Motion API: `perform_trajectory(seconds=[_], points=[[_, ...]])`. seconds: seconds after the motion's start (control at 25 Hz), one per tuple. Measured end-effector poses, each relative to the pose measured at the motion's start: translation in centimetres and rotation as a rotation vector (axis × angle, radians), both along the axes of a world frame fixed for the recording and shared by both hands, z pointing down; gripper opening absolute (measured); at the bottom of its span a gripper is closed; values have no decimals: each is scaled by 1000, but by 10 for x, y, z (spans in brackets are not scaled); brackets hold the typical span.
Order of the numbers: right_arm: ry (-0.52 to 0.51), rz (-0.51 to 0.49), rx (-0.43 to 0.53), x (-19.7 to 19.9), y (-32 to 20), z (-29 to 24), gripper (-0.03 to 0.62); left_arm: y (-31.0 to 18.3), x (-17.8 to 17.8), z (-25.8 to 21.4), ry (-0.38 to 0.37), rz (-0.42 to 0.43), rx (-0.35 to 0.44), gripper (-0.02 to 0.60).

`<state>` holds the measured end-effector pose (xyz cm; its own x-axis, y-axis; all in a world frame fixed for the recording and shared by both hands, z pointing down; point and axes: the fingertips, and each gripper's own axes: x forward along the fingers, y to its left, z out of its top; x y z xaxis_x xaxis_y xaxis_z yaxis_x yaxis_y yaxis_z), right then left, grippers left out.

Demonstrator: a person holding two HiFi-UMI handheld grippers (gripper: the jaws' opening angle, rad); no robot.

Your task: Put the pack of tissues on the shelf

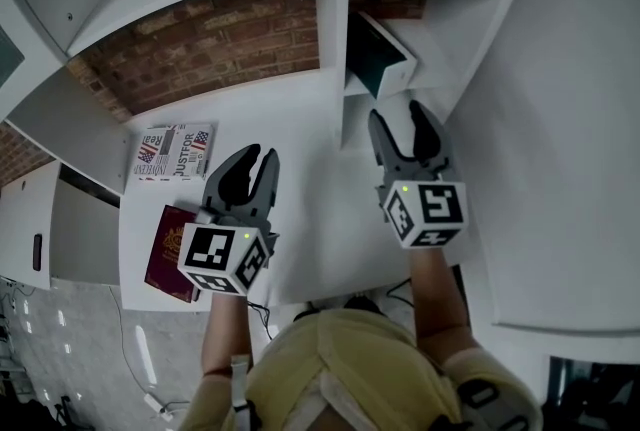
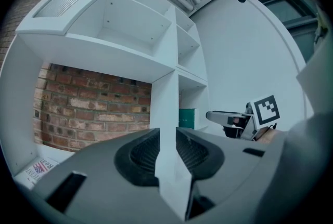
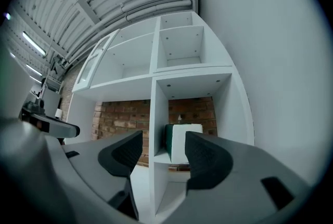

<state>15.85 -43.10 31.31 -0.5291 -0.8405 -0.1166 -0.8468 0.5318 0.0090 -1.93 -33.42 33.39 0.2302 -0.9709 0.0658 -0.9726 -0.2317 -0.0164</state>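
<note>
The left tongs (image 1: pixel 258 157) point level and away from the body. Their jaws are drawn in to a narrow slit, with nothing between them as far as the left gripper view shows. The right tongs (image 1: pixel 399 115) are held a little further out, jaws wide apart and empty. Each has its marker cube at the rear, just ahead of the hand. The left forearm (image 1: pixel 225 334) and right forearm (image 1: pixel 440 304) stretch out bare, roughly parallel and well apart.
</note>
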Motion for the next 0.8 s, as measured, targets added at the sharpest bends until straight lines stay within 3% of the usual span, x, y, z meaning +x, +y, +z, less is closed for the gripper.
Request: perform_trajectory(seconds=[0.8], points=[[16, 19, -7, 7, 48, 1, 49, 25, -5, 0, 69, 5, -8, 71]])
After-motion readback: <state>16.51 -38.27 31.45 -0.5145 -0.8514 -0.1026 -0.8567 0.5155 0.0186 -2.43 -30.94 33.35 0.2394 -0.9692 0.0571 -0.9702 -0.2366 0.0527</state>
